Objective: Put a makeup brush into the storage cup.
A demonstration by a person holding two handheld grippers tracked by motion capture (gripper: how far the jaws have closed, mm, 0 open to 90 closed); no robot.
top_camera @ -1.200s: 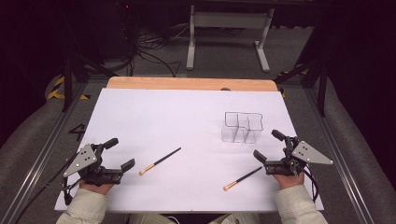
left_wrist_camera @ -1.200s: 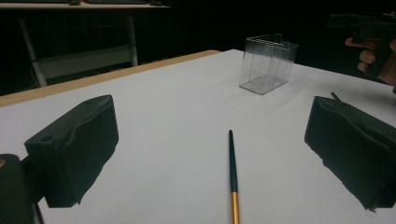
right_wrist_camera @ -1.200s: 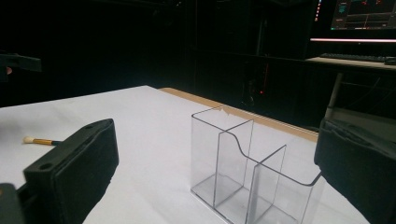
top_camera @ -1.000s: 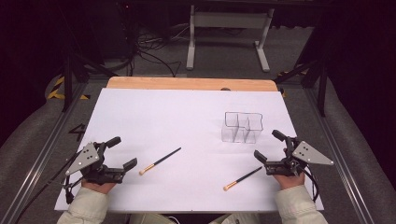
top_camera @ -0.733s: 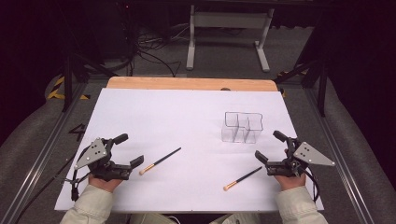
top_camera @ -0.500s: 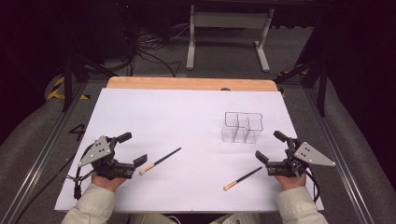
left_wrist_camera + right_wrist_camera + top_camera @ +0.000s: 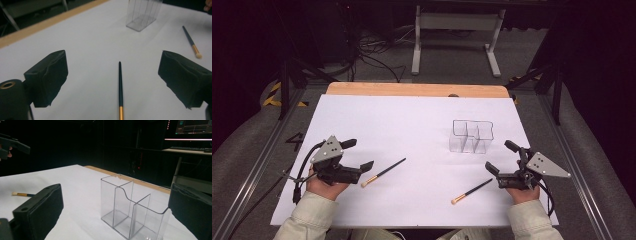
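Centrally, clear organizer (image 7: 472, 136) upright, compartments bare, brushes (image 7: 382, 172) outside

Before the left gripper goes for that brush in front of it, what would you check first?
1. Left gripper open wide: ok.
2. Near brush lined up between its jaws: ok.
3. Brush lying flat on the white table, free of other things: ok.
4. Clear holder upright and empty: ok.
5. Right gripper open and apart from the other brush: ok.
6. Jaws low enough to pinch the handle: cannot tell.
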